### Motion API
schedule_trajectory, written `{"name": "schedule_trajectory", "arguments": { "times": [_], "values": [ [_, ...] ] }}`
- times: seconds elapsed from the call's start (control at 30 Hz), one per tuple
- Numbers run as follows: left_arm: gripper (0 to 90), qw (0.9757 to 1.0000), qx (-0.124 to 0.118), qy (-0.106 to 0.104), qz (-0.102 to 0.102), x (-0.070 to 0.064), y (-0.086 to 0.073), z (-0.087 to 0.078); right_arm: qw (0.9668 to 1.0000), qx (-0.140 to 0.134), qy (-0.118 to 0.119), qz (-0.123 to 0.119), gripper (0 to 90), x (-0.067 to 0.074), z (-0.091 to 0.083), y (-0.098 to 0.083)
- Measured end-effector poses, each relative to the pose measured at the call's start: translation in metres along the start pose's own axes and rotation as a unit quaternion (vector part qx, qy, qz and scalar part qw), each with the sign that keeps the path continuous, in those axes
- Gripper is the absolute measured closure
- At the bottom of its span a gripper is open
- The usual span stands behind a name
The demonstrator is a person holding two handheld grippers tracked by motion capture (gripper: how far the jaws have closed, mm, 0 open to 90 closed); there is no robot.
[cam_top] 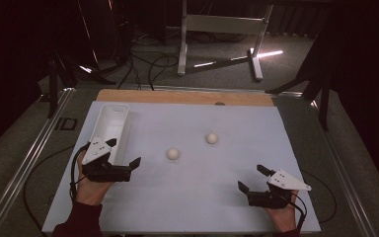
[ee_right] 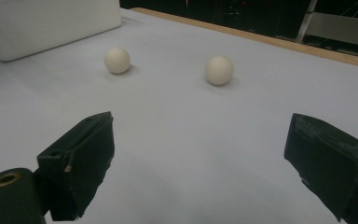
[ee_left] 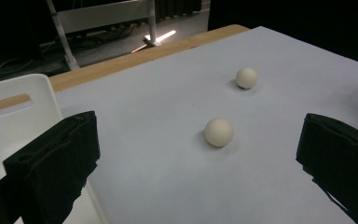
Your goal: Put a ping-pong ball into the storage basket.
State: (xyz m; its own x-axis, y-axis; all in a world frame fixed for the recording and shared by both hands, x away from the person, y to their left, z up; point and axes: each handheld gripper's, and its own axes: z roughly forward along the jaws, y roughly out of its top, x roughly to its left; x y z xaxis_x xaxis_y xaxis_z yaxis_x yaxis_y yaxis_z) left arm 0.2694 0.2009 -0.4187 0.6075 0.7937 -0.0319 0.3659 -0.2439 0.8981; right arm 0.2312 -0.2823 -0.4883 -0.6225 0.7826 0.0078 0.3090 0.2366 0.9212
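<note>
left gripper (cam_top: 126, 152) wide open, empty, by bin (cam_top: 109, 129) | right gripper (cam_top: 250, 177) open, empty, at 5 o'clock | near ball (cam_top: 173, 154) mid-counter, far ball (cam_top: 211, 138) at its 2 o'clock | likely light, hard, rolls easily; pinch across middle

No legible text or labels.

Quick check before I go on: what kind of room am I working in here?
Probably a lab or recording workspace, not a home. A white-covered table sits between metal rails, cables trail over the carpet behind, dark curtains surround it, and two white balls and a white bin look staged.
</note>
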Motion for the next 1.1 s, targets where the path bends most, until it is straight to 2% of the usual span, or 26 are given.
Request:
{"name": "schedule_trajectory", "arguments": {
  "times": [0.13, 0.27, 0.43, 1.1],
  "values": [
    [0.0, 0.9999, -0.004, -0.010, -0.003, -0.004, 0.005, 0.005, 1.0000, 0.001, 0.000, 0.000, 8.1, 0.000, 0.000, 0.000],
    [0.0, 0.9999, -0.001, -0.016, 0.004, -0.009, 0.010, 0.011, 1.0000, 0.001, -0.001, -0.001, 8.1, 0.000, 0.000, 0.000],
    [0.0, 0.9998, 0.014, -0.014, 0.002, -0.010, 0.013, 0.022, 1.0000, -0.002, -0.003, 0.004, 8.1, -0.001, -0.001, 0.000],
    [0.0, 0.9992, 0.029, -0.028, 0.007, -0.018, 0.022, 0.056, 1.0000, -0.003, -0.003, 0.004, 8.1, 0.000, -0.001, 0.000]
  ]
}}
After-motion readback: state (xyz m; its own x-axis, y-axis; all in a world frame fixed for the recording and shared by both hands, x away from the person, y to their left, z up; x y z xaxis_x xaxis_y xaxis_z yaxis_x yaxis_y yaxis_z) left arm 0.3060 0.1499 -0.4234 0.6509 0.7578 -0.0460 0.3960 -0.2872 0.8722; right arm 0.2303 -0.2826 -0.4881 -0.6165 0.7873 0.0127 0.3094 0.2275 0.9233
